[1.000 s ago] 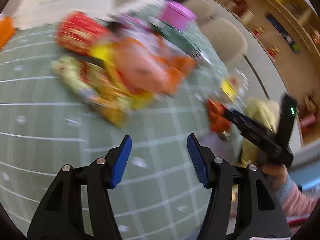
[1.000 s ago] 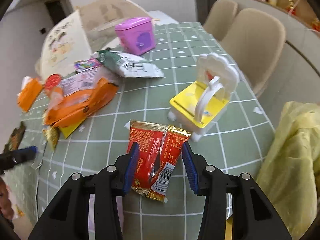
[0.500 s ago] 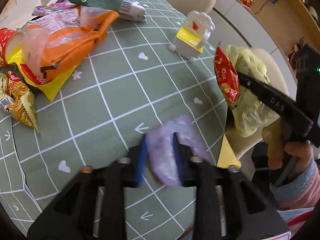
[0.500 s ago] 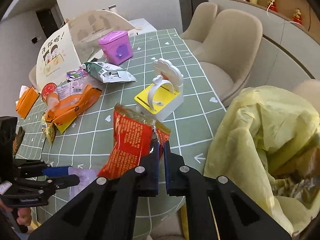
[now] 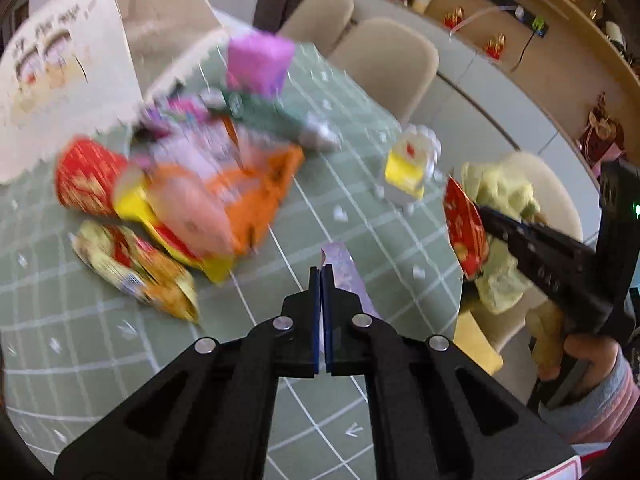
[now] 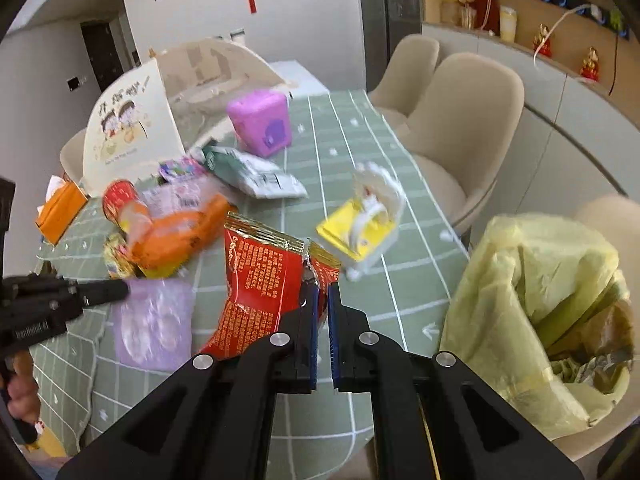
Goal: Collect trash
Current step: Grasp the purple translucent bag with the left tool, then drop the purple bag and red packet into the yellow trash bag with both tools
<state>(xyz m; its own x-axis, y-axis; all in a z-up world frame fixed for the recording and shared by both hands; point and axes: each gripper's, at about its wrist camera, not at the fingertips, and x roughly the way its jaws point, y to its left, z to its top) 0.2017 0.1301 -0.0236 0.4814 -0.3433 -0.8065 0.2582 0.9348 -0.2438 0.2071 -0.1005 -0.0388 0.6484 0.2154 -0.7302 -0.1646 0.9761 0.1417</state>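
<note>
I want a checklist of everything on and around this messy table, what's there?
Surface: green grid tablecloth.
Job's things: red snack wrapper and purple wrapper lifted; yellow trash bag open beside the table.
Clutter: orange bag, green-white packet, pink box, yellow toy chair, gold wrapper.
Tongs: right tongs shut on the red snack wrapper; left tongs shut on the purple wrapper.
Cables: white cord on the shelf.
Surroundings: beige chairs.

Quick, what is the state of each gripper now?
Left gripper: shut on the purple wrapper.
Right gripper: shut on the red packet.
</note>
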